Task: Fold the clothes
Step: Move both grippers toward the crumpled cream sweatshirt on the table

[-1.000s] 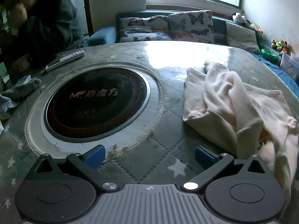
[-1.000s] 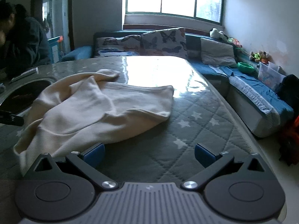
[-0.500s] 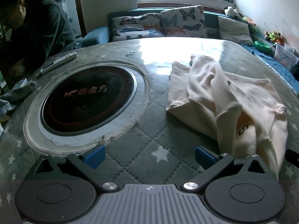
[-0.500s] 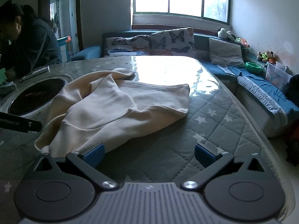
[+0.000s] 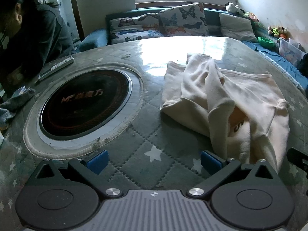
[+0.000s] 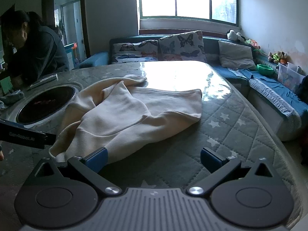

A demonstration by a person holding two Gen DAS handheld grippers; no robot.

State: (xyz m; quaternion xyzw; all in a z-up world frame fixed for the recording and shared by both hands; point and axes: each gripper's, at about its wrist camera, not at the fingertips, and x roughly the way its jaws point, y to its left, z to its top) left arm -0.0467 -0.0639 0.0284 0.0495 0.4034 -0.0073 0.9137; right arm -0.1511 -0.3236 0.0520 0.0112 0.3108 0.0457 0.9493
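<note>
A cream sweatshirt (image 5: 227, 96) lies crumpled on the grey star-quilted table cover, right of the round cooktop; it also shows in the right wrist view (image 6: 134, 113). My left gripper (image 5: 153, 160) is open and empty, over the cover just left of the garment's near edge. My right gripper (image 6: 153, 158) is open and empty, with its left fingertip (image 6: 96, 156) at the garment's near hem. The left gripper's body shows at the left edge of the right wrist view (image 6: 25, 134).
A round black induction cooktop (image 5: 84, 101) is set into the table. A remote (image 5: 55, 67) and a grey cloth (image 5: 15, 102) lie at the far left. A person in dark clothes (image 5: 32, 38) leans on the table. A sofa with butterfly cushions (image 5: 173, 21) stands behind.
Both grippers have pulled back from the table and risen a little. The sweatshirt has not moved. Both stay open.
</note>
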